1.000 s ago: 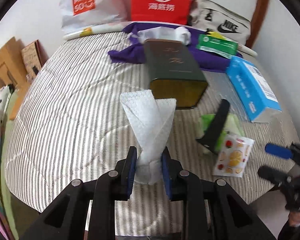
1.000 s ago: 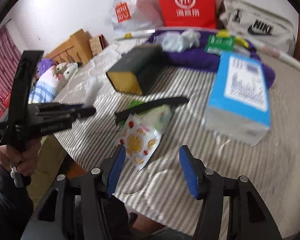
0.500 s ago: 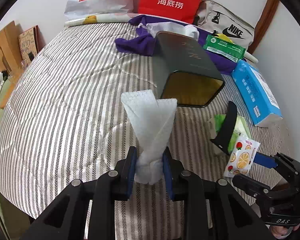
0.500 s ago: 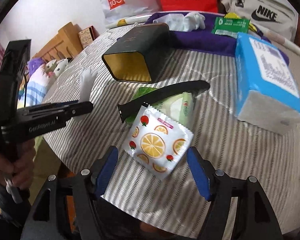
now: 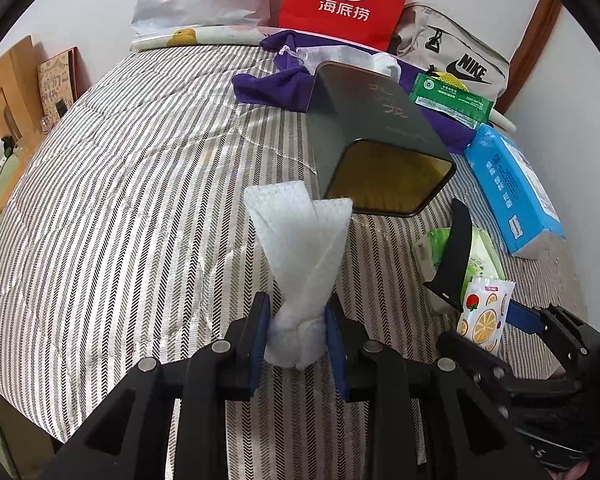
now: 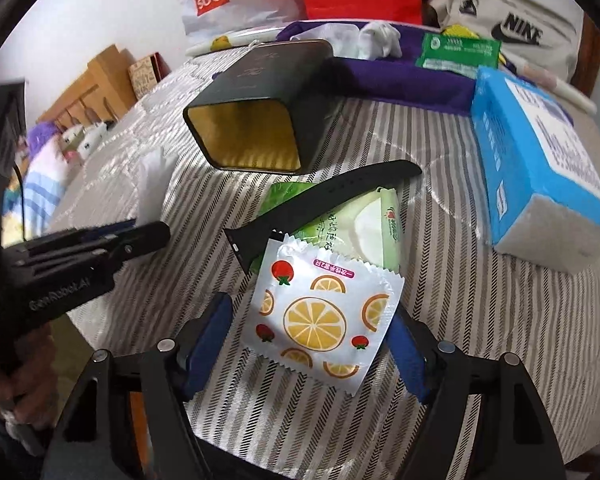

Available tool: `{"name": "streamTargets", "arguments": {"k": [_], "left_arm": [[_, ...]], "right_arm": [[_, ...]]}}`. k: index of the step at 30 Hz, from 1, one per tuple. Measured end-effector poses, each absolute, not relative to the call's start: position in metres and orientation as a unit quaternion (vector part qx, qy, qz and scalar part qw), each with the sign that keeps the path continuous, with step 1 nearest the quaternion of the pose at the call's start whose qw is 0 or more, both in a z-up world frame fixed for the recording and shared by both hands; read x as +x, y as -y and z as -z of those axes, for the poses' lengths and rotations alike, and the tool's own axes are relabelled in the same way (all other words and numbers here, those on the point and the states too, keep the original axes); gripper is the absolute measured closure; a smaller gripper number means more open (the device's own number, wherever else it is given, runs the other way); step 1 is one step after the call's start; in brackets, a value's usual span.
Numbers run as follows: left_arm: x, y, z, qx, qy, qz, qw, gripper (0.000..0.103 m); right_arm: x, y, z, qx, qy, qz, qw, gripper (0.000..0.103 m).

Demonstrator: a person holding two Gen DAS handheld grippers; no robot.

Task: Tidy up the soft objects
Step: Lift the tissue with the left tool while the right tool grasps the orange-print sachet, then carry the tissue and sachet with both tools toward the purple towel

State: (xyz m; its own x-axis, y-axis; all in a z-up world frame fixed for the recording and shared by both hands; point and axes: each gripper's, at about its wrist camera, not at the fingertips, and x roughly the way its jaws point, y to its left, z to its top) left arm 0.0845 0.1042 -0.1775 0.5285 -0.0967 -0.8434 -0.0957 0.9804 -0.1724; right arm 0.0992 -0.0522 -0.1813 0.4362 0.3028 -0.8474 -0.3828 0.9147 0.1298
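your left gripper (image 5: 296, 332): clamped on white foam wrap (image 5: 300, 248), twisted at the pads, fanning out ahead toward the dark tin (image 5: 372, 132) lying on its side, mouth facing you. striped bedspread (image 5: 120, 200) bare to its left. your right gripper (image 6: 308, 344): jaws just widened, straddling the fruit-print sachet (image 6: 320, 312) at the near bed edge, pads not pressing.

Two wrist fisheyes angled down, close over striped bed (image 5: 112, 200), both showing dark tin (image 5: 374, 136) (image 6: 260, 108)

A black strap (image 6: 324, 196) hides part of the green wipes packet (image 6: 364, 220); the striped bed's (image 6: 480, 320) near edge is cut off.
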Motion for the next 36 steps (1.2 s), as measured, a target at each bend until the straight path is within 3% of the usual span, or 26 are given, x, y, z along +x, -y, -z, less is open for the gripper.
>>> {"name": "streamTargets", "arguments": {"k": [6,14,17,32,36], "left_arm": [[0.082,-0.102,0.177,-0.098,-0.484,-0.002,0.869,0.075],[0.079,-0.093,0.177,-0.092,-0.485,-0.014,0.87,0.073],[0.078,-0.09,0.177,-0.093,-0.485,-0.014,0.87,0.073],[0.074,-0.086,0.169,-0.113,-0.482,-0.009,0.869,0.079],[0.072,-0.085,0.162,-0.116,-0.473,-0.005,0.873,0.08]], "right_arm": [[0.096,0.062,0.181,-0.046,-0.479,-0.194,0.855,0.05],[0.087,0.09,0.18,-0.028,-0.481,-0.195,0.854,0.057],[0.083,0.101,0.177,-0.031,-0.476,-0.185,0.859,0.084],[0.078,0.142,0.167,0.026,-0.465,-0.225,0.856,0.1],[0.075,0.159,0.159,0.029,-0.453,-0.217,0.864,0.1]]}}
